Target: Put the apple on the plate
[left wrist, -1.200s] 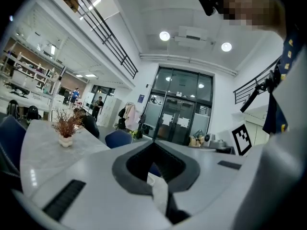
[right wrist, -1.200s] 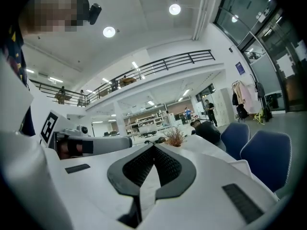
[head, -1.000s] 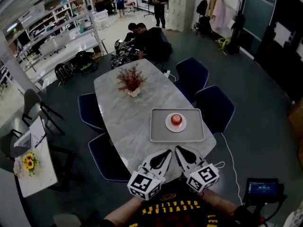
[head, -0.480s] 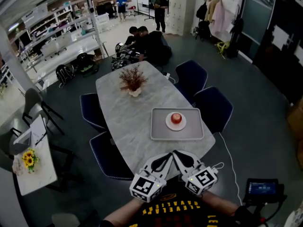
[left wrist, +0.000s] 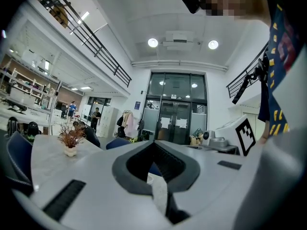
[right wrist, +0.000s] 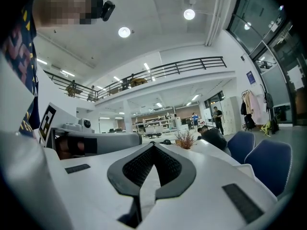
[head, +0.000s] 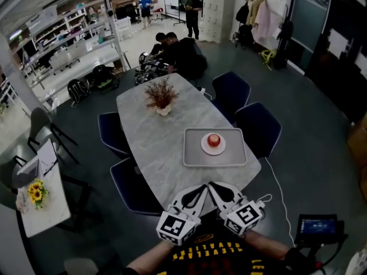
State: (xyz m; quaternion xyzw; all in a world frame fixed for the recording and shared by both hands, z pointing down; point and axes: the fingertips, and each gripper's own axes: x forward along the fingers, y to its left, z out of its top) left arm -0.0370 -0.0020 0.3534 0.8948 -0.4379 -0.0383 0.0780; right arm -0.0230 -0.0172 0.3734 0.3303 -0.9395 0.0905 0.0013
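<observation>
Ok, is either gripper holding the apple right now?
No, the apple rests on the plate in the tray, while the left gripper and right gripper are shut and empty.

Open-plan lab hall — storage shelves (head: 74, 50), lockers (head: 221, 7), meeting table (head: 166, 136).

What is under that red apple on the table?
A small white plate, which rests on a grey tray on the table. The apple covers the plate's middle, so that part cannot be seen.
</observation>
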